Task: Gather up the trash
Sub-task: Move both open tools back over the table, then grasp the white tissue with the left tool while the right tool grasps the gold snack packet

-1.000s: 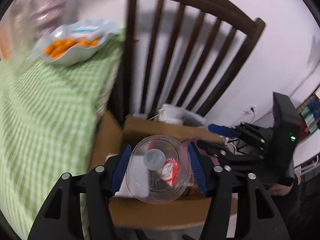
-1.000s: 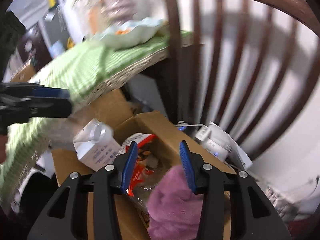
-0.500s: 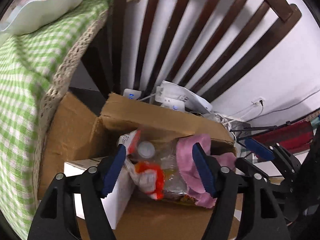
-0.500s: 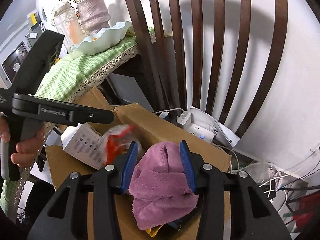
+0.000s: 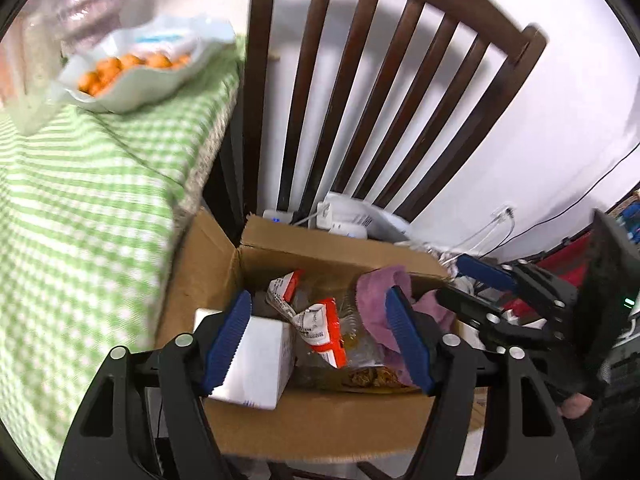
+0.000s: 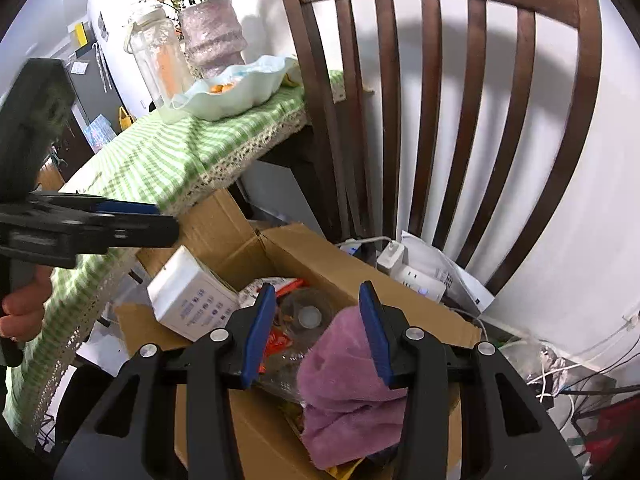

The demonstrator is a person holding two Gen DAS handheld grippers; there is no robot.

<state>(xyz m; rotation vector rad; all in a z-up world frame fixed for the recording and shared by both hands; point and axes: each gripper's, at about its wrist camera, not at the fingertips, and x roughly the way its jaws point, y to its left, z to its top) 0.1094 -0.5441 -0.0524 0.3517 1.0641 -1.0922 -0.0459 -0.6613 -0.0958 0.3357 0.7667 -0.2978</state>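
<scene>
An open cardboard box (image 5: 320,420) (image 6: 304,248) stands on a chair seat. It holds a clear plastic bottle (image 6: 306,314) with a red and white label (image 5: 322,330), a white carton (image 5: 256,360) (image 6: 192,296) and a purple cloth (image 5: 380,296) (image 6: 344,380). My left gripper (image 5: 320,336) is open and empty above the box. My right gripper (image 6: 318,332) is open and empty above the box, beside the purple cloth; it also shows at the right of the left wrist view (image 5: 480,280).
A dark wooden chair back (image 6: 432,80) rises behind the box. A table with a green checked cloth (image 5: 80,200) stands at the left, with a pale bowl of oranges (image 5: 132,68), a glass jar (image 6: 156,60) and a vase (image 6: 212,36). Chargers and cables (image 6: 404,264) lie behind the box.
One second ago my left gripper held the clear bottle over the box. It has let go; the bottle now lies in the box. The left gripper has risen away, open.
</scene>
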